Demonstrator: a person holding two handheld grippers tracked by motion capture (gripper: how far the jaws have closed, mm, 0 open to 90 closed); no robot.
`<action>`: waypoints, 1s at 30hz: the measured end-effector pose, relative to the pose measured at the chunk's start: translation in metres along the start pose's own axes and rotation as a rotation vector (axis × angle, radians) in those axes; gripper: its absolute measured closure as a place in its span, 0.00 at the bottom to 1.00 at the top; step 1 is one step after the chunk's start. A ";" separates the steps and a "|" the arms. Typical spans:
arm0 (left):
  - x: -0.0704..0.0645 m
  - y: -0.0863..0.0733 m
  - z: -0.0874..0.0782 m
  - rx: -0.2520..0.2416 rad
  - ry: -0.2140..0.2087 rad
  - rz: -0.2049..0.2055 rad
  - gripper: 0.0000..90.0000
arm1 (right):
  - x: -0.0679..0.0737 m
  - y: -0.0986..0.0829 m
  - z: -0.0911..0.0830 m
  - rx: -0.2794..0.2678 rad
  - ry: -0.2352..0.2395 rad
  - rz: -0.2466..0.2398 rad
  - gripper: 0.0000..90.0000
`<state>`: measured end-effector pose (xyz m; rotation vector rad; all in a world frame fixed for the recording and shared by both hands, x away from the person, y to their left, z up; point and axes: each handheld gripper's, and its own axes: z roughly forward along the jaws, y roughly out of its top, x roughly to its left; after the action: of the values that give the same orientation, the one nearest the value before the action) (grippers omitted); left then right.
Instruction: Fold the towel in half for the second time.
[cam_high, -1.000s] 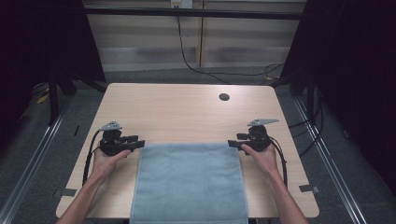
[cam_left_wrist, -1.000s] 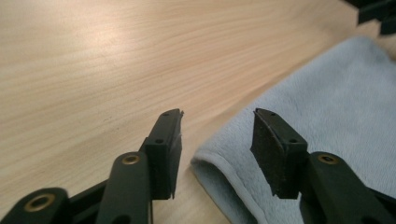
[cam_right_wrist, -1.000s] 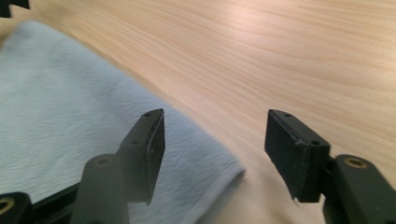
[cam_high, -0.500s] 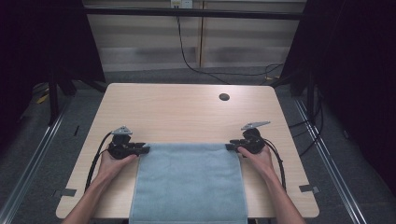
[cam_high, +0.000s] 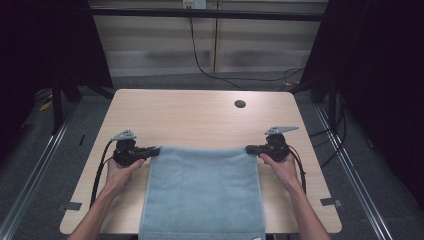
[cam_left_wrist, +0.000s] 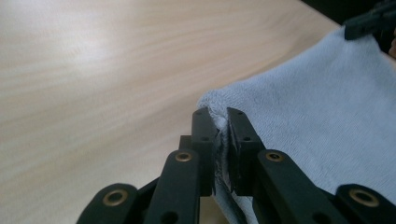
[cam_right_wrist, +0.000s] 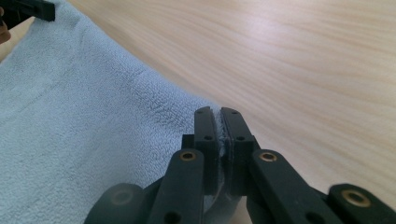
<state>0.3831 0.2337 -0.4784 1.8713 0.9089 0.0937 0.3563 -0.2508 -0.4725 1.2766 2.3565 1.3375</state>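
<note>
Since a second ago, both hands have drawn back toward the person, pulling the towel's far edge with them. The light blue towel (cam_high: 202, 192) lies flat on the near middle of the wooden table (cam_high: 200, 117), its long axis running from the person toward the far side, its near end hanging over the table's front edge. The left gripper (cam_high: 154, 150) pinches the far left corner, jaws pressed together on the cloth. The right gripper (cam_high: 250, 149) pinches the far right corner likewise. No label or writing is visible on the towel.
</note>
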 end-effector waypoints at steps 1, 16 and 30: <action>0.000 0.005 0.001 -0.007 -0.002 0.005 0.92 | -0.001 0.004 -0.001 -0.014 -0.002 0.010 0.96; -0.005 0.071 -0.016 -0.133 0.009 0.048 0.93 | -0.005 0.065 -0.018 -0.214 -0.011 -0.018 0.96; -0.032 0.071 -0.056 -0.191 0.009 0.134 0.93 | 0.032 0.075 -0.053 -0.264 0.003 -0.121 0.96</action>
<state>0.3741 0.2410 -0.3833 1.7527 0.7522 0.2623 0.3553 -0.2433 -0.3761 1.0411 2.1310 1.5485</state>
